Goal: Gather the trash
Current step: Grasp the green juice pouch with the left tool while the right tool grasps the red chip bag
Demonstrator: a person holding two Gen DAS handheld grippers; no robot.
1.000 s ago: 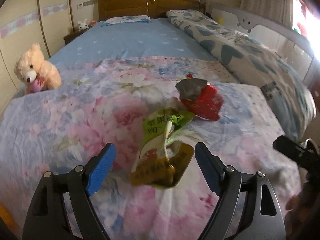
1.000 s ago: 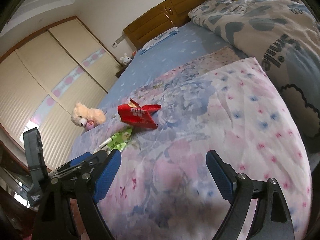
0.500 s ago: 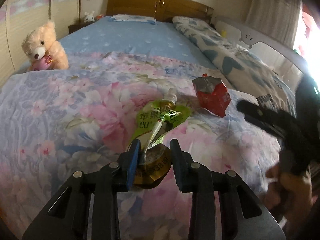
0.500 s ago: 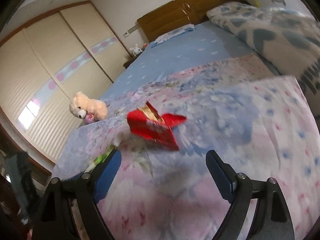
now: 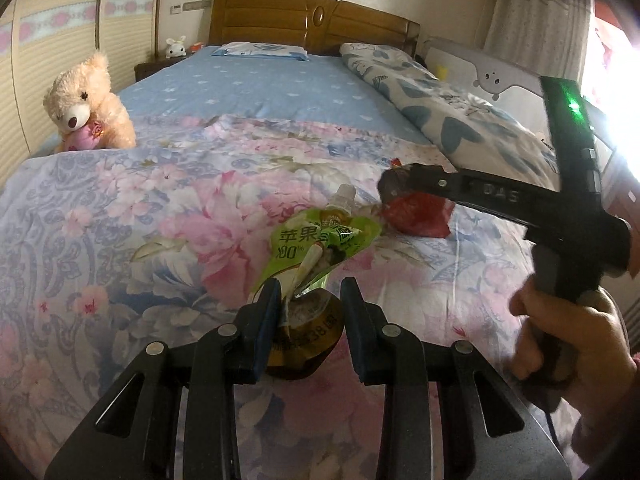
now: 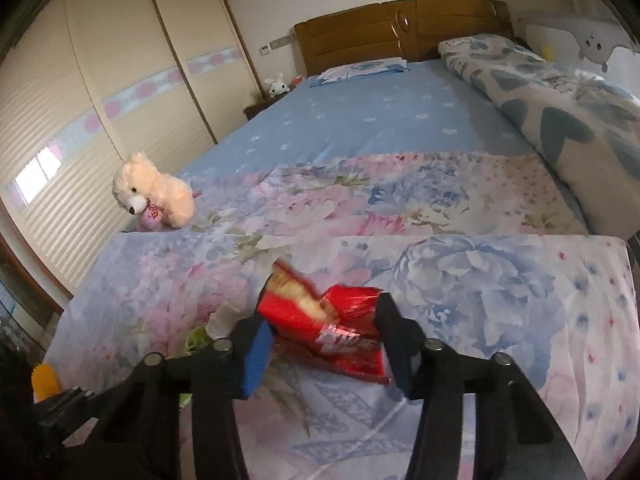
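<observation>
My left tongs (image 5: 310, 312) pinch the green pouch (image 5: 320, 242) on the near bed (image 5: 120, 216); my right tongs (image 6: 320, 344), narrowed, straddle the red wrapper (image 6: 320, 328); neither looks lifted, and no bin shows.

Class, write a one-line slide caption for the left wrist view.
Left gripper jaws closed on a green juice pouch on the floral bedspread, right gripper at a red wrapper.

Both tools (image 5: 310, 312) (image 6: 322, 344) narrowed around wrappers
</observation>
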